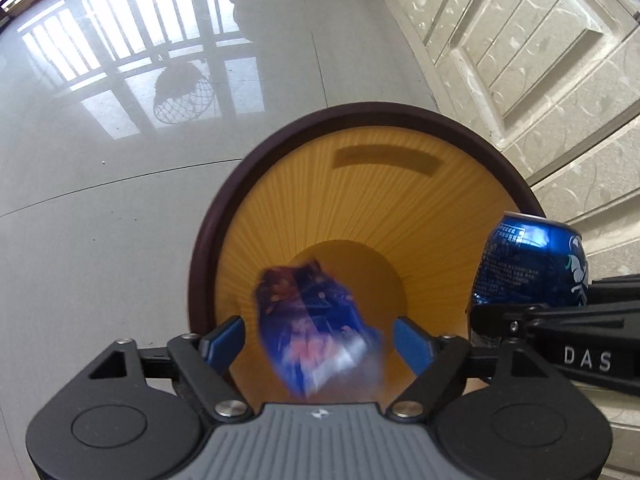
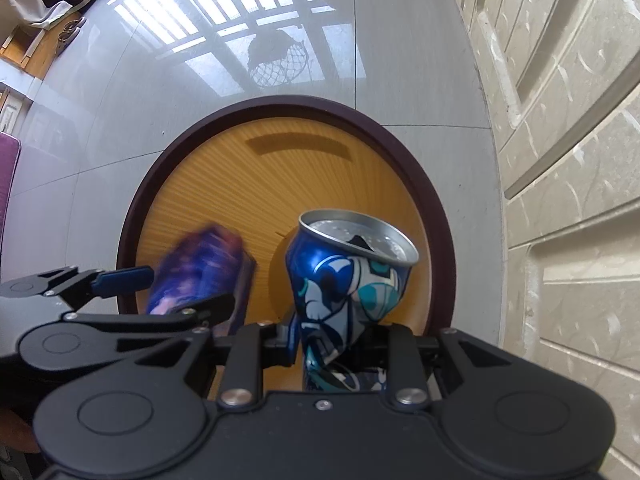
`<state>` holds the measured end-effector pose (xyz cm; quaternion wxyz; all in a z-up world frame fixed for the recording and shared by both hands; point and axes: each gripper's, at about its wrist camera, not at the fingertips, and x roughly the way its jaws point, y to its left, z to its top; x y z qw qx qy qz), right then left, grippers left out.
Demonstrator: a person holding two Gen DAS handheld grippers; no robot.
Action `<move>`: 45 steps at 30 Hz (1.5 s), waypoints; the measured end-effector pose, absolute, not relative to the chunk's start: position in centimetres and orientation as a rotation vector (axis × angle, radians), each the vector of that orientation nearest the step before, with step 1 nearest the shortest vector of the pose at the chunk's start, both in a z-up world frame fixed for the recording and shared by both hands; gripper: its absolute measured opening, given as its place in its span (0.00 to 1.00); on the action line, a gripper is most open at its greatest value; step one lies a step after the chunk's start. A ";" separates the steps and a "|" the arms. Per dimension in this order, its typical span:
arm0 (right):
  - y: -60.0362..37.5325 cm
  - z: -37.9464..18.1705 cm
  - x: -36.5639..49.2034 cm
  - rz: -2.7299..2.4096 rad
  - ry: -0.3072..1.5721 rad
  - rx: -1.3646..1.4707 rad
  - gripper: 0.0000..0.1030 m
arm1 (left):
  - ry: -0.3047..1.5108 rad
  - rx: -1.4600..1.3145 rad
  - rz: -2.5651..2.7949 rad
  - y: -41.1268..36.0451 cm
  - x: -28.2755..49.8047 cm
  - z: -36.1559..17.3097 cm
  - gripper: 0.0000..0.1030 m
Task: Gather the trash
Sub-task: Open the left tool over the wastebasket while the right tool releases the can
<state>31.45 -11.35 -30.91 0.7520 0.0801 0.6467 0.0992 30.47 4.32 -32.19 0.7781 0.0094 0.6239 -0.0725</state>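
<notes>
Mid-frame over the bin [image 1: 400, 184]: left tongs [image 1: 320, 340] wide, wrapper [image 1: 316, 328] blurred between, seemingly dropping; right tongs [image 2: 340, 344] clamped on crushed can [image 2: 348, 276], not yet binned.

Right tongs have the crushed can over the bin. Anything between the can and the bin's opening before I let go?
Nothing visible blocks it. The can hangs above the open bin, with bare yellow wall below. The blue wrapper sits off to its left, between the open left tongs.

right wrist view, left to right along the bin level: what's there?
left gripper → blurred blue wrapper → crushed blue can → bin's dark rim → cream panelled wall
</notes>
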 end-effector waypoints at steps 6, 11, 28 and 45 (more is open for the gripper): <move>-11.8 -30.9 31.6 0.209 1.411 0.202 0.25 | 1.343 0.045 -0.169 4.1 30.0 -31.8 0.86; -11.7 -30.7 31.6 0.222 1.407 0.218 0.25 | 1.317 0.069 -0.187 3.7 29.2 -30.7 0.95; -10.7 -30.2 31.3 0.287 1.423 0.254 0.58 | 1.312 0.097 -0.225 3.4 26.8 -28.7 1.00; -10.8 -26.0 29.6 0.286 1.362 0.117 0.72 | 1.295 0.055 -0.161 4.8 25.3 -25.6 1.00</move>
